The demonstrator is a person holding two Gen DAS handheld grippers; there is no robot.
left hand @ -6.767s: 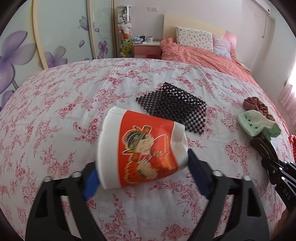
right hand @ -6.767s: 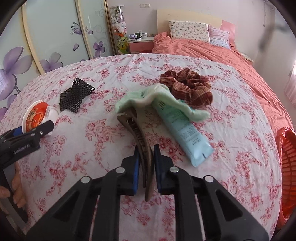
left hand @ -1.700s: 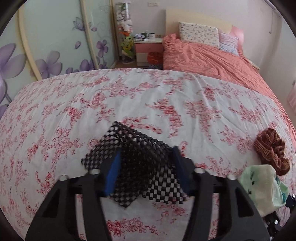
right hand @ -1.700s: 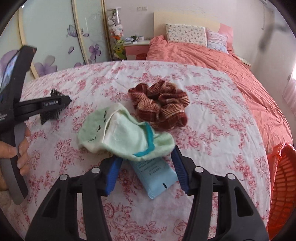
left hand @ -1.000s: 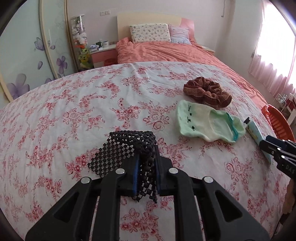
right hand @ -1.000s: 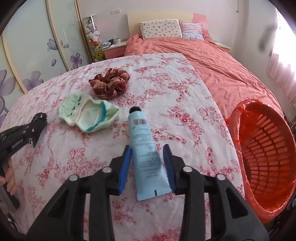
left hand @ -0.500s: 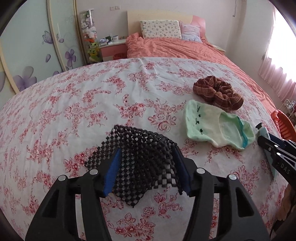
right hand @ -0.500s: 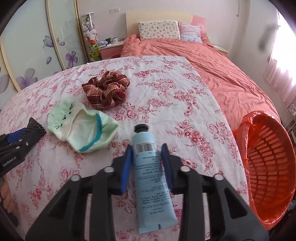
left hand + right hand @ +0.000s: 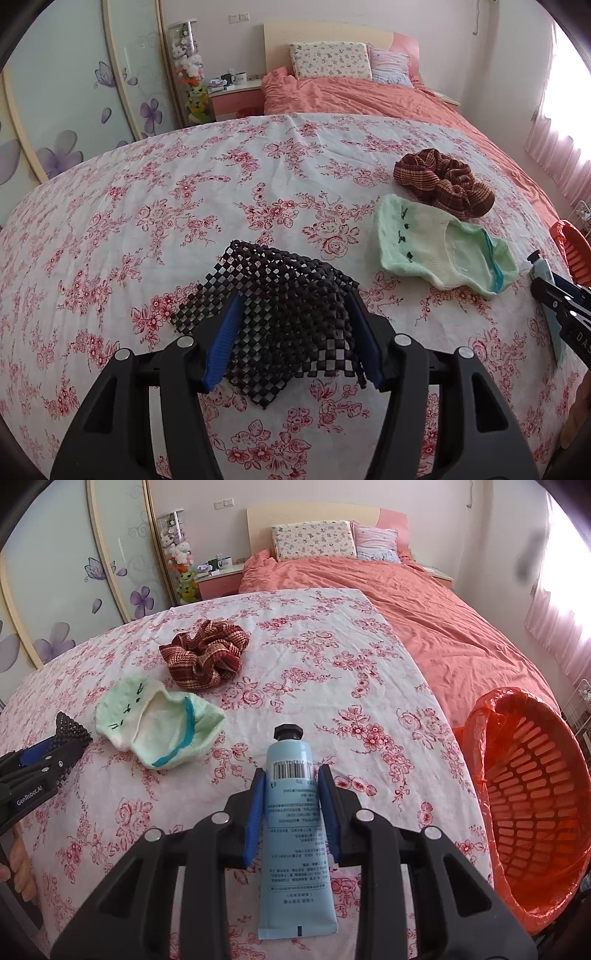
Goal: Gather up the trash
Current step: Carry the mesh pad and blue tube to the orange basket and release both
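Note:
A black mesh mat (image 9: 280,266) lies bunched on the flowered bedspread. My left gripper (image 9: 293,295) stands open around it, blue pads wide on either side, not pressing it. In the right wrist view the left gripper (image 9: 40,768) shows at the left edge, with the mat's corner poking up. My right gripper (image 9: 291,771) is shut on a light blue tube (image 9: 291,812) with a black cap, both pads against its sides near the barcode. The tube (image 9: 537,266) and right gripper (image 9: 554,295) show at the right edge of the left wrist view.
An orange basket (image 9: 480,716) lined with a red bag stands off the bed's right side. A pale green sock (image 9: 159,727) and a brown plaid scrunchie (image 9: 205,657) lie between the grippers. A salmon-covered bed with pillows lies behind, wardrobe doors to the left.
The left jaws have let go of the mesh mat and stand wide, and the mat has spread out. The right jaws have closed onto the blue tube.

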